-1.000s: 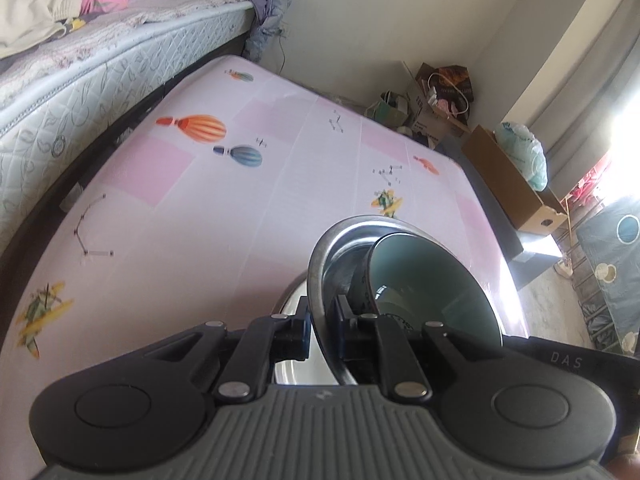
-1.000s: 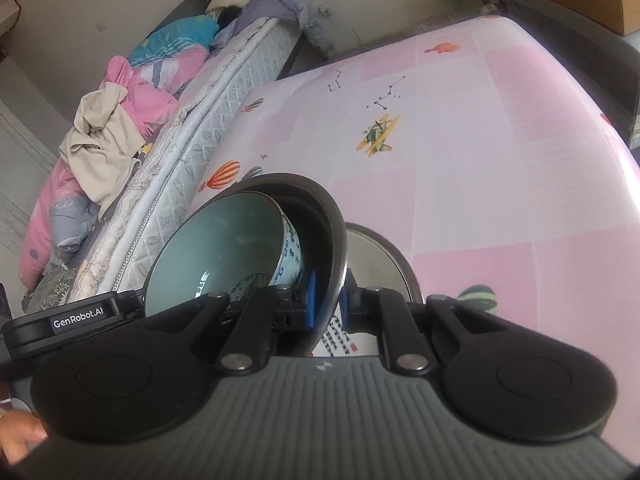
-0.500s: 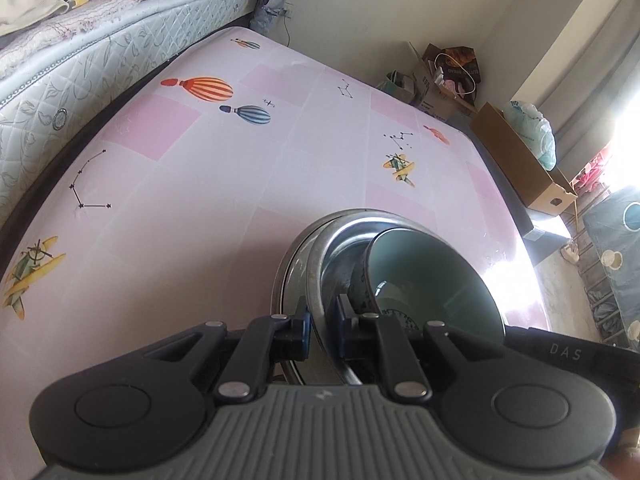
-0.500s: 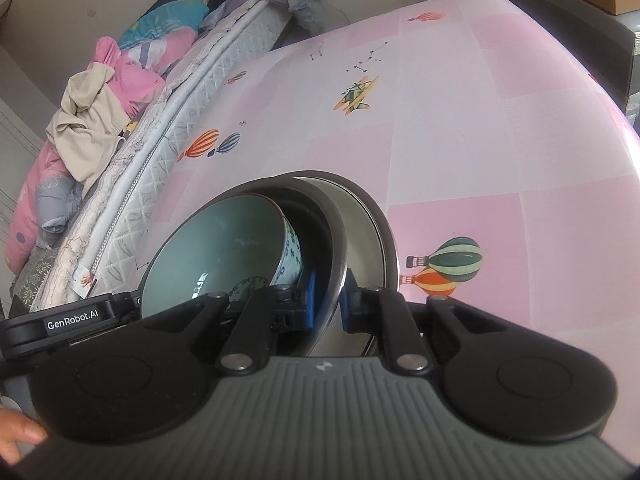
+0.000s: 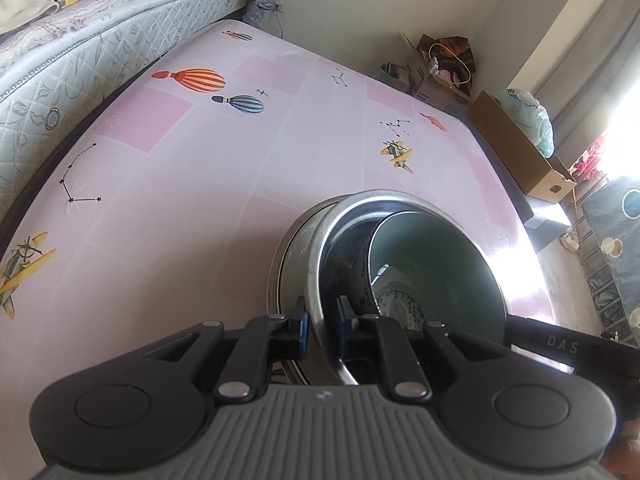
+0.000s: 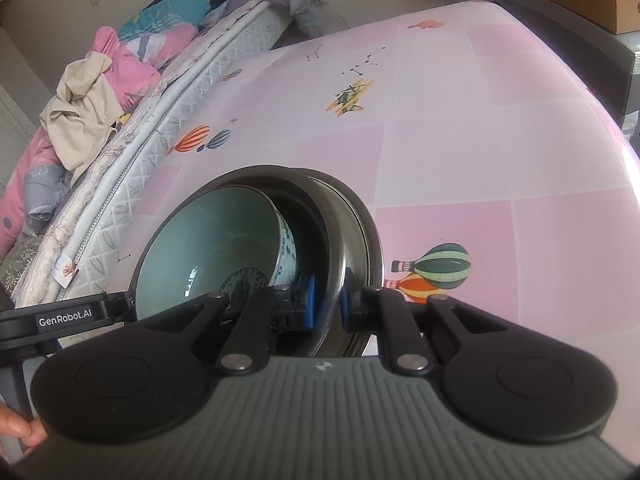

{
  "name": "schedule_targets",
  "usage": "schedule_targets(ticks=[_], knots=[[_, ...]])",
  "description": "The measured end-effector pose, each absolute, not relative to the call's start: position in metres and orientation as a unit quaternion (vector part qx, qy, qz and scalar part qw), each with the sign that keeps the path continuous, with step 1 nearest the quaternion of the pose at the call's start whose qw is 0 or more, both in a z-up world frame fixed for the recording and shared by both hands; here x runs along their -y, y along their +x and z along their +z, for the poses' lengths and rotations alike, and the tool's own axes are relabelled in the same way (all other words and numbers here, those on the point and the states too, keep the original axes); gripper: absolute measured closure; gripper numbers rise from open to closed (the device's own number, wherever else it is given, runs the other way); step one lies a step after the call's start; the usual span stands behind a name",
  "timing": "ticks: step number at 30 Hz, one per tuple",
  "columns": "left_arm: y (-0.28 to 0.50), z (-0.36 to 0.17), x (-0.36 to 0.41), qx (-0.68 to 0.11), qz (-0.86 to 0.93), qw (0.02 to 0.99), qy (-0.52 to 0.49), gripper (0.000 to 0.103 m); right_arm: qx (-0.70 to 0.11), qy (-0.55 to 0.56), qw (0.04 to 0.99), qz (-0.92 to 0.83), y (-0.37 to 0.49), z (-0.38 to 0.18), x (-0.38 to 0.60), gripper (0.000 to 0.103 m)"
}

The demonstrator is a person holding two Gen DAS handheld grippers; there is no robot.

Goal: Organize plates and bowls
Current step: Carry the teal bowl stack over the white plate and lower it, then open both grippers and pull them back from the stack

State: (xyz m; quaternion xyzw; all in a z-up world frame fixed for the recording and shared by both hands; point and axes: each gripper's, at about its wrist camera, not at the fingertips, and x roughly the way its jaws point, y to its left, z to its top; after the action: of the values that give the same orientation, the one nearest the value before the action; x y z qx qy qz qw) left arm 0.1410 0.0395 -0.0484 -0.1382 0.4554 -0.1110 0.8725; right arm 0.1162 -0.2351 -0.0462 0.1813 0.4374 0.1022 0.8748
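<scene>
A steel bowl (image 5: 320, 248) (image 6: 320, 216) holds a pale green ceramic bowl (image 5: 432, 264) (image 6: 212, 248) with a blue pattern. My left gripper (image 5: 320, 328) is shut on the steel bowl's near rim, one pad inside and one outside. My right gripper (image 6: 329, 304) is shut on the opposite rim in the same way. Just under the held bowl, a wider steel dish (image 5: 286, 264) (image 6: 370, 240) rests on the pink table (image 5: 200, 208) (image 6: 480, 152); I cannot tell whether they touch. The bowl's underside is hidden.
A quilted mattress (image 5: 80, 60) (image 6: 132, 160) with piled clothes (image 6: 88, 92) runs along the table's far side. Cardboard boxes (image 5: 520, 148) and bags (image 5: 528, 116) stand on the floor past the table's end. A person's hand (image 6: 16, 428) shows at the lower left.
Both grippers have sunk toward the table with the steel bowl and the ceramic bowl in it. The wider steel dish below now shows close around the held bowl.
</scene>
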Motion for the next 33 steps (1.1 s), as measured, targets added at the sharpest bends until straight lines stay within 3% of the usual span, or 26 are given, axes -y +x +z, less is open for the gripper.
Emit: schedule_targets(ticks=[6,8,10,18,21,23,33], knots=[[0.133,-0.038,-0.048,-0.428,-0.112,0.887,-0.135,0.081,-0.440,0.175,0.875,0.099,0.116,-0.043,0.235,0.089],[0.131,-0.036,-0.054,-0.424,-0.111,0.887,-0.145,0.066,-0.443,0.183,0.872,0.098,0.117,-0.041,0.237,0.087],[0.126,-0.035,-0.061,-0.417,-0.105,0.890,-0.149,0.057,-0.442,0.189,0.872,0.096,0.115,-0.039,0.239,0.085],[0.106,-0.028,-0.083,-0.407,-0.083,0.897,-0.151,0.038,-0.432,0.218,0.870,0.093,0.096,-0.032,0.248,0.083],[0.097,-0.023,-0.089,-0.401,-0.074,0.901,-0.145,0.031,-0.425,0.227,0.872,0.086,0.086,-0.028,0.250,0.072],[0.091,-0.019,-0.092,-0.398,-0.068,0.904,-0.137,0.022,-0.419,0.229,0.875,0.079,0.076,-0.024,0.250,0.058],[0.058,-0.011,-0.092,-0.394,-0.040,0.914,-0.088,0.009,-0.393,0.243,0.882,0.091,0.021,-0.005,0.240,0.047]])
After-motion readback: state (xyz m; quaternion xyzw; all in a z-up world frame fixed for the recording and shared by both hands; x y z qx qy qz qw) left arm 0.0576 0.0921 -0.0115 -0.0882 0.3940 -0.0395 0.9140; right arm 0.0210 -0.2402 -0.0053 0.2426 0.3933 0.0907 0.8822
